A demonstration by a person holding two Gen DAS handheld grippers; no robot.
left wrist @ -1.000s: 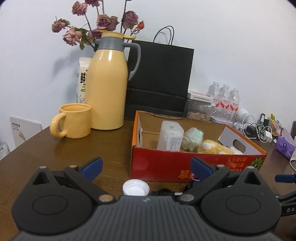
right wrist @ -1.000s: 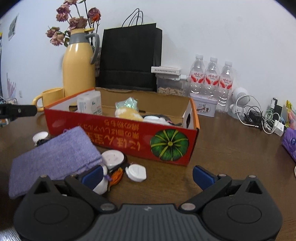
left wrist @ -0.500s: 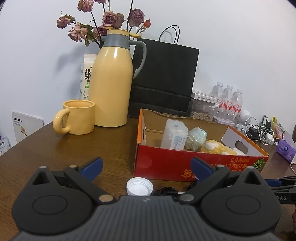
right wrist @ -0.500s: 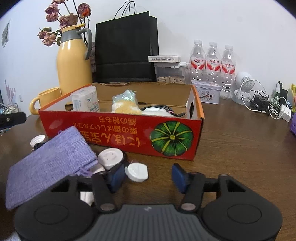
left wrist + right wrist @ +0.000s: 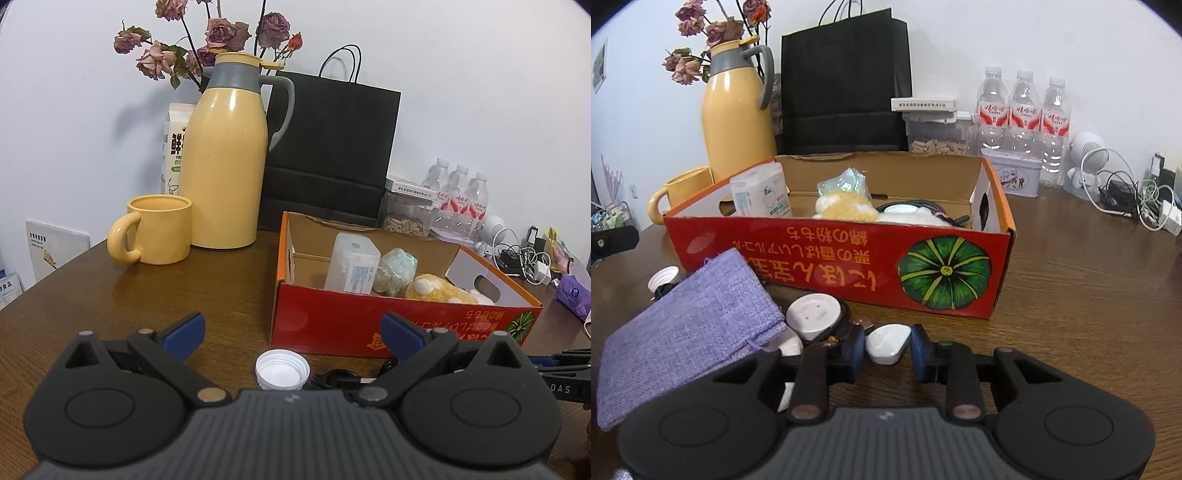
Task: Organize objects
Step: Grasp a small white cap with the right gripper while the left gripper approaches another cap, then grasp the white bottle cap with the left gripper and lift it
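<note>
The right tongs [image 5: 888, 349] are closing around a small white plastic case [image 5: 888, 343] on the brown table [image 5: 1089, 295]; the case sits between the blue pads, which look to be touching its sides. Just left of these tongs lie a round white disc [image 5: 813, 314] and a purple cloth pouch [image 5: 683, 332]. Straight ahead stands a red cardboard box [image 5: 849, 266] holding a tissue pack [image 5: 762, 195], a yellow plush toy [image 5: 846, 208] and cables.

The left tongs [image 5: 291, 330] are wide open and hold nothing. A white bottle cap [image 5: 282, 369] lies on the table between their pads, touching neither. Ahead to their left stand a yellow mug [image 5: 159, 229] and a yellow flask [image 5: 227, 155].
</note>
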